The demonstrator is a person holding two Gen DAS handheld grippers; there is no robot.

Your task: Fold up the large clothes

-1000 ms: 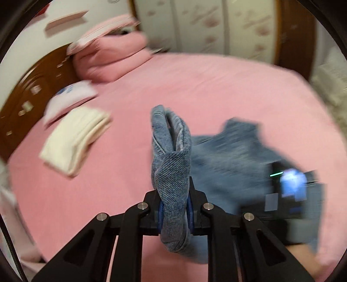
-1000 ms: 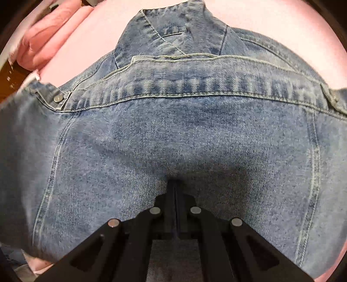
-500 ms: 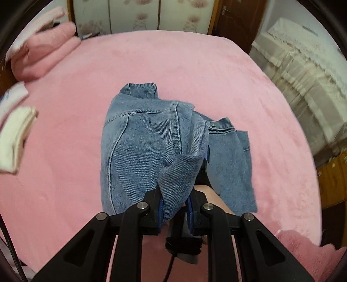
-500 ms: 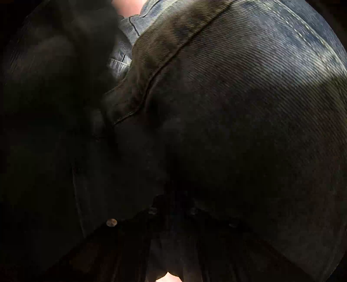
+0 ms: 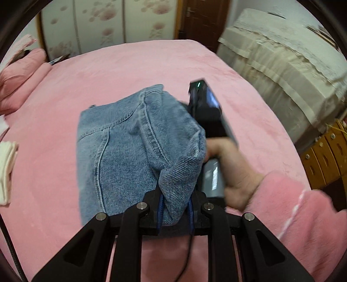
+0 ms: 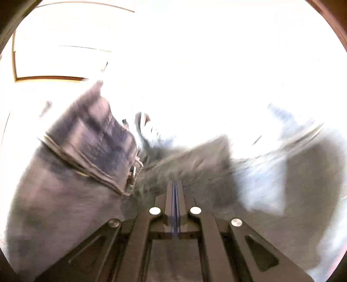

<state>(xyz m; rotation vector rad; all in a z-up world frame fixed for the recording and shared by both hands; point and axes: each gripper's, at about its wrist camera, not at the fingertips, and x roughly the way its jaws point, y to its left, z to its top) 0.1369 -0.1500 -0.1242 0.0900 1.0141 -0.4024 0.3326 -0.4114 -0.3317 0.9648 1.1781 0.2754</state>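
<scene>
Pink bedspread, pink pillows at left, cream-covered furniture at right, brown door

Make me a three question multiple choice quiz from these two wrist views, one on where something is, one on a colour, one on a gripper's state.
1. Where does the denim jacket lie?
A. on the pink bedspread
B. on a wooden floor
C. over a chair back

2. What colour is the sleeve of the person's right arm?
A. green
B. pink
C. black

3. What is the left gripper doing?
A. hanging open over bare bedspread
B. clamped on a white towel
C. clamped on a fold of the denim jacket

Answers:
1 A, pink bedspread surrounds the jacket on all sides.
2 B, fuzzy pink cuff next to the hand.
3 C, denim bunches between its two fingers in the left wrist view.
</scene>
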